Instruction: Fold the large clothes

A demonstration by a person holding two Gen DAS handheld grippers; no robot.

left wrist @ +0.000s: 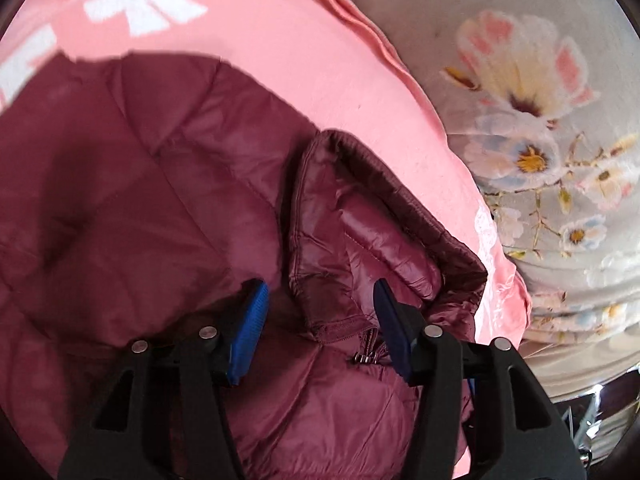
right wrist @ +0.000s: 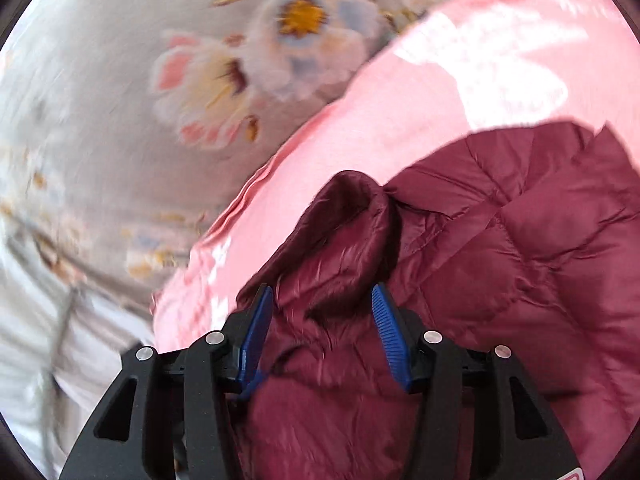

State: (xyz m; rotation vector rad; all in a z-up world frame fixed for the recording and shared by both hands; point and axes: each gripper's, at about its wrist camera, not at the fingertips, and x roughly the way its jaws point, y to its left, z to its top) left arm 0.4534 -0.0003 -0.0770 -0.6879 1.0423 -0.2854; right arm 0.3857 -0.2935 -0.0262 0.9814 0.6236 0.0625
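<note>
One maroon quilted puffer jacket (left wrist: pixel 132 208) lies spread on one pink blanket (left wrist: pixel 280 60) printed with white bows, the blanket itself laid over a grey floral bedspread (left wrist: pixel 540 112). Two handheld grippers work over the jacket. The left gripper (left wrist: pixel 320 320) hangs above the jacket's zipper edge, its blue pads (left wrist: pixel 250 328) standing apart with a folded flap of the jacket lying loose between them, not pinched. The right gripper (right wrist: pixel 322 332) hovers over a bunched fold of the jacket (right wrist: pixel 500 260) near the blanket's (right wrist: pixel 420 112) edge, jaws likewise parted, fabric rising between the pads (right wrist: pixel 386 328) without being pressed (this view is motion-blurred). The bedspread (right wrist: pixel 120 100) shows beyond the blanket.
</note>
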